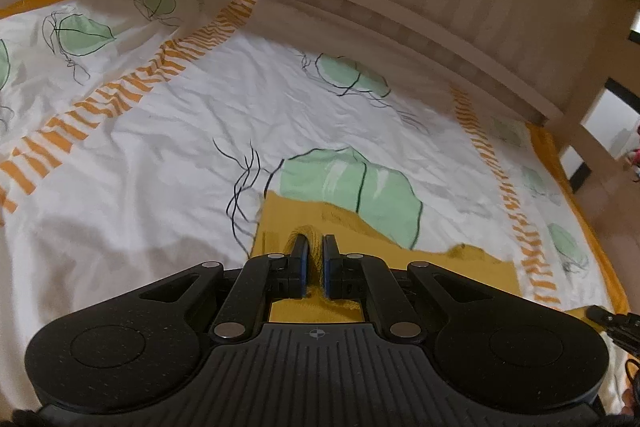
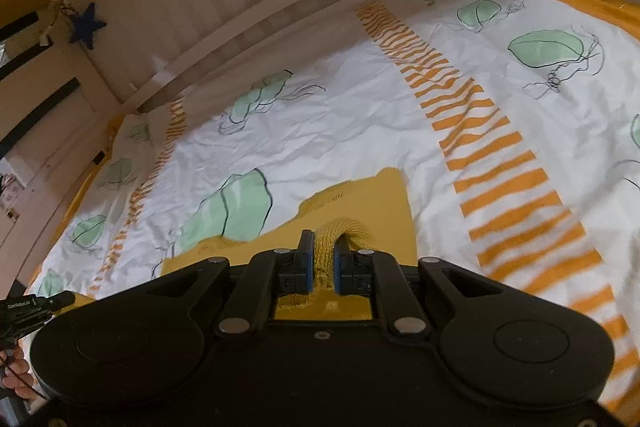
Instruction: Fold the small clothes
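Bed (image 1: 400, 11) with pale slatted frame across the far side. Over it, white cover (image 1: 160, 163) printed with green leaves and orange striped bands, yellow border at the edges, wrinkled all over. On the cover, near side, yellow knit garment (image 1: 400, 259), spread between both grippers, far edge uneven and lying over a green leaf. Left gripper (image 1: 316, 259) clamped narrow on a bunched fold at the garment's left end, knit pinched between blue pads. Right gripper (image 2: 324, 259) clamped narrow on a ribbed fold at the right end, knit arching up beyond the tips. Blue star (image 2: 86, 25) hanging on the frame post, far left in the right wrist view.
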